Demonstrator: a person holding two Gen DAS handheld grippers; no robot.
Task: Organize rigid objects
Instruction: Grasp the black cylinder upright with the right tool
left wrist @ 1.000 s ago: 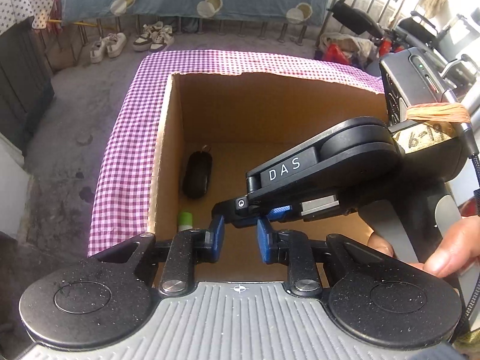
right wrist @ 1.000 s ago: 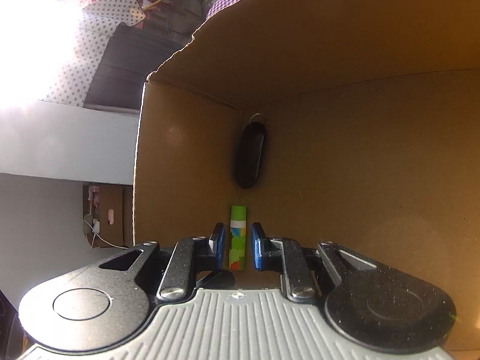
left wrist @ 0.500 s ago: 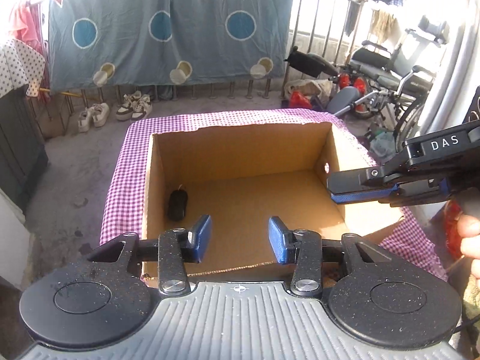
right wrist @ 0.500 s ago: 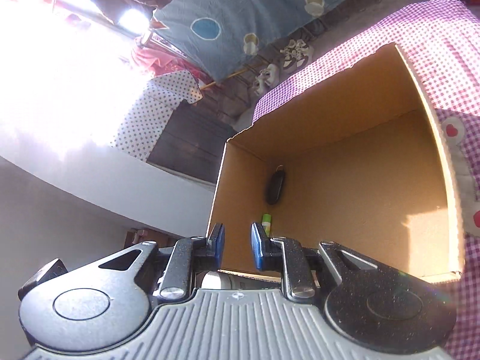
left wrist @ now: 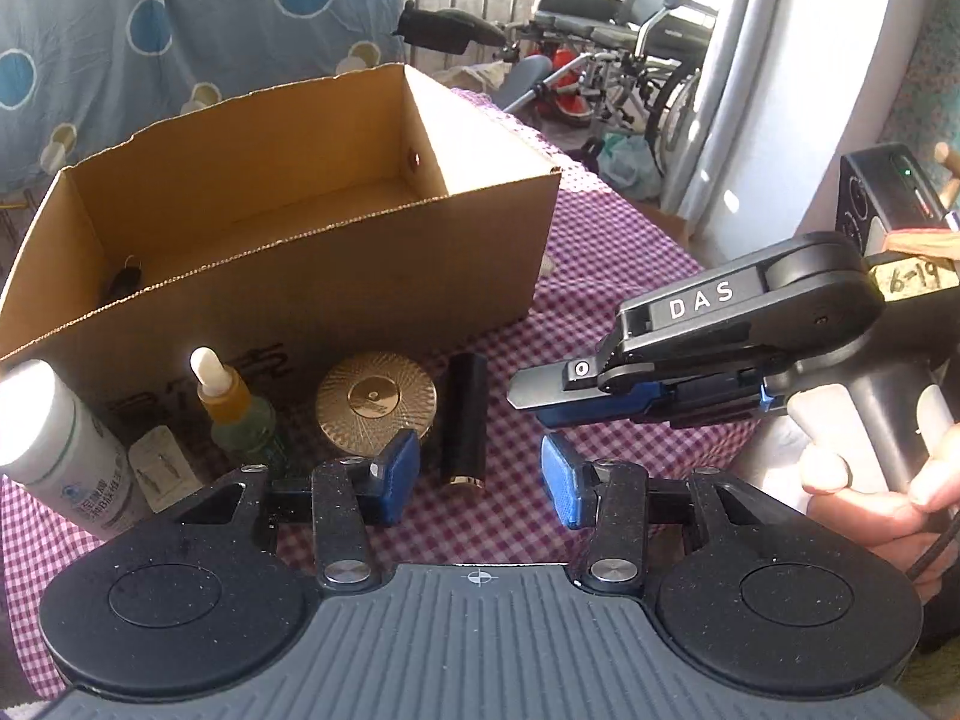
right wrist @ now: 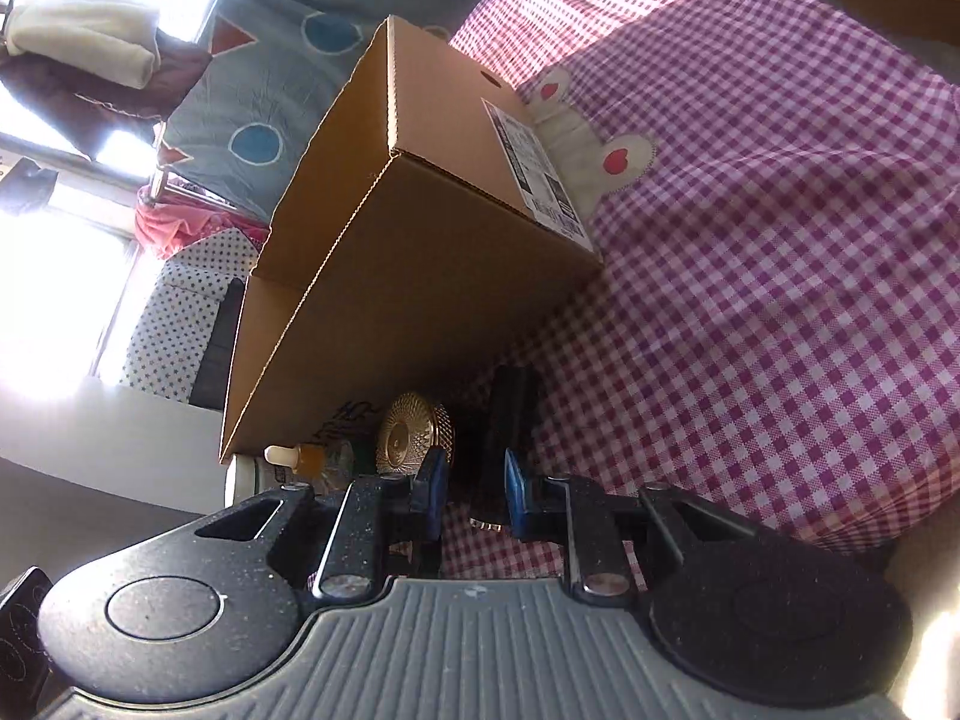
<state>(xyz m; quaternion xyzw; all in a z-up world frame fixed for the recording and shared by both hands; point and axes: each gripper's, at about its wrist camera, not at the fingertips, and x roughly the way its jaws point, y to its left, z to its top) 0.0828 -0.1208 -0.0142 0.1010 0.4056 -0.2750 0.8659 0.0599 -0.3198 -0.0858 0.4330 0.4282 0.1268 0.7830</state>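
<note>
Cardboard box [left wrist: 288, 228], open-topped, standing on the bench [left wrist: 624, 252] under a purple checked cloth; a dark key fob [left wrist: 123, 282] lying inside at its left end.

Along the box's near wall, on the cloth, left to right: white bottle [left wrist: 54, 450], small white sachet [left wrist: 159, 468], dropper bottle [left wrist: 231, 408] upright, round gold jar [left wrist: 375, 402], black tube [left wrist: 465, 420] lying lengthwise beside the jar.

Left gripper [left wrist: 477, 477]: jaws just opened to a moderate gap, nothing between the pads, poised above the near end of the black tube.

Right gripper [right wrist: 474, 489]: jaws close together with a narrow gap, nothing clamped, aimed at the black tube [right wrist: 507, 420]; gold jar [right wrist: 414, 435] just left of it. In the left view, right gripper [left wrist: 540, 399] seen side-on, held by a hand [left wrist: 876, 480], right of the tube.
</note>
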